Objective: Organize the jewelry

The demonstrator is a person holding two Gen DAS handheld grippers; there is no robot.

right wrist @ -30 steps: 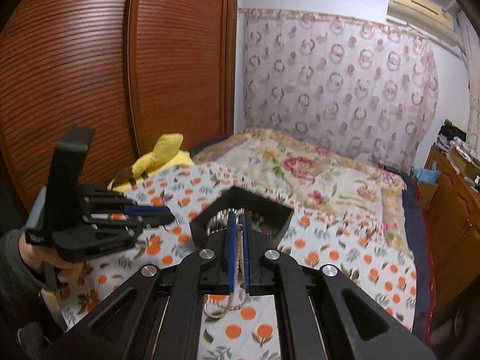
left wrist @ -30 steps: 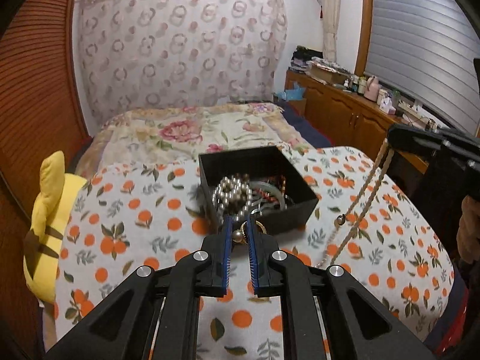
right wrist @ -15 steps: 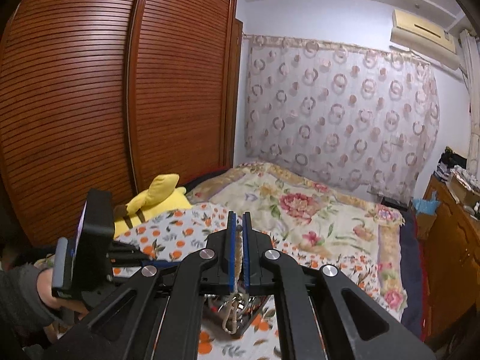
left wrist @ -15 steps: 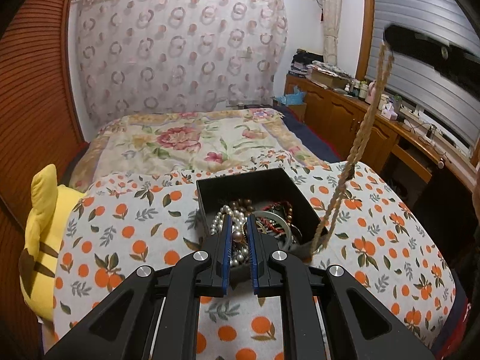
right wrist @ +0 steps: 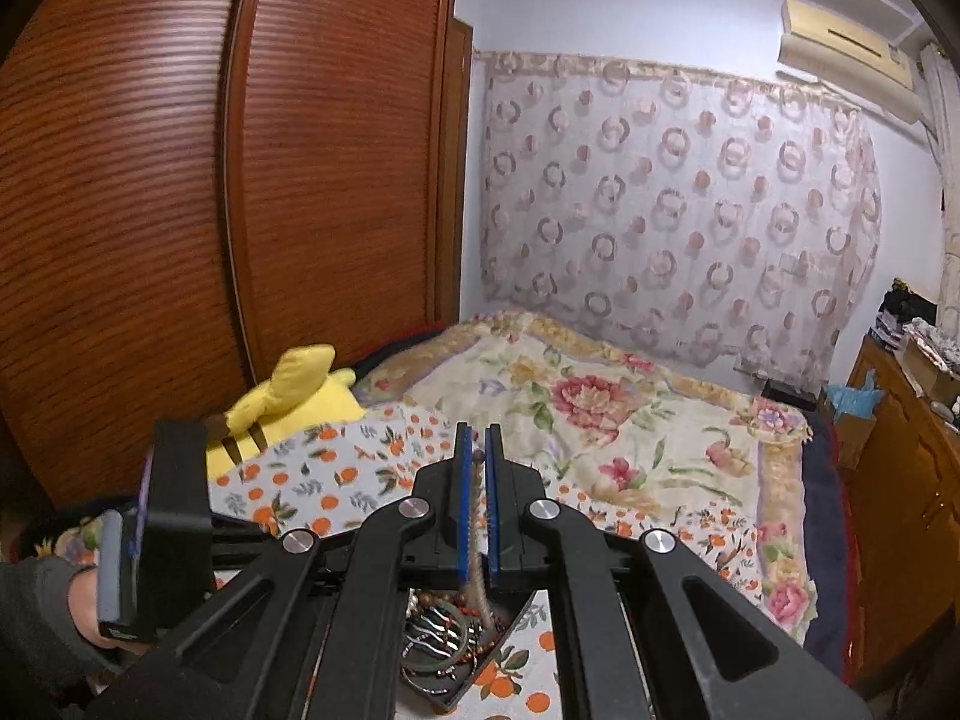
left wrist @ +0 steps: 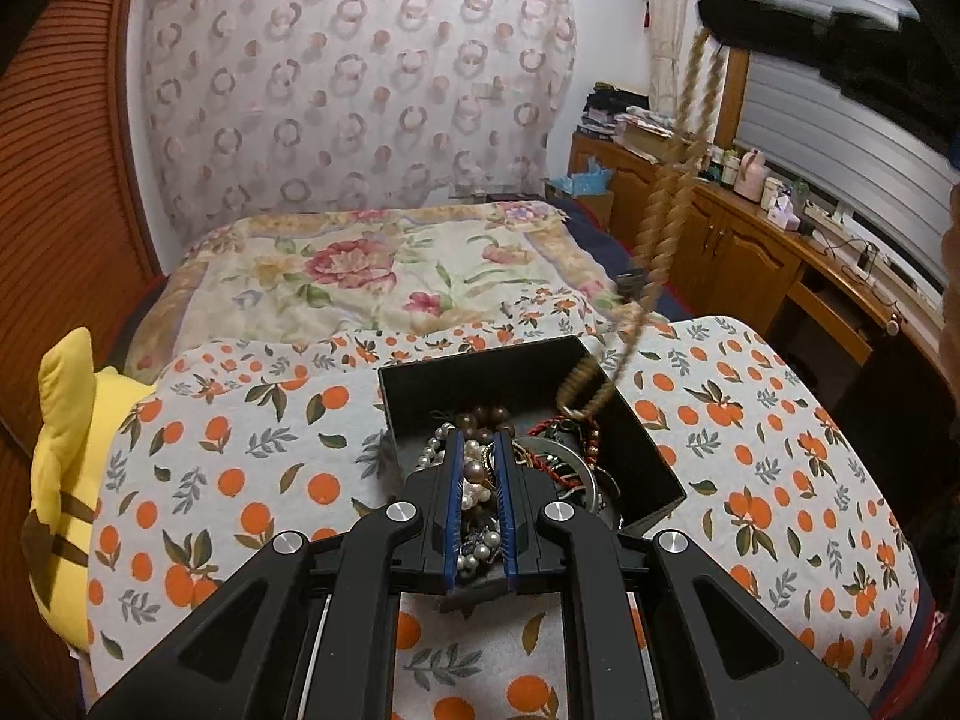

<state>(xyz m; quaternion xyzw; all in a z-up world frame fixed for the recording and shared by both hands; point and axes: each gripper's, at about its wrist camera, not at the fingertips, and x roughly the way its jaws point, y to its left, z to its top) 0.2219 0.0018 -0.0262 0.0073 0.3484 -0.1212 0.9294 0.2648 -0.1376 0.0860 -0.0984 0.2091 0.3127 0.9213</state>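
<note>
The black jewelry box sits open on the orange-print cloth and serves as the reference point for everything below. Its interior holds a tangle of pieces: a pearl strand, brown beads toward the far wall, a red cord bracelet and a grey bangle to the right.

The left gripper is positioned over the near half of the box, its blue-lined jaws set narrow with pearls of the strand lying between them; whether the pads actually press on the pearls cannot be told.

The right gripper is raised well above the box, jaws closed to a thin gap on a long beige beaded necklace. In the left wrist view that necklace hangs as a doubled strand from the gripper high at the upper right, descending to the far right corner of the box, where its lower end reaches in among the contents. In the right wrist view the strand runs between the blue pads and drops straight toward the box below.

A yellow plush toy lies left of the box at the cloth's edge, and a floral bedspread extends beyond the box
</note>
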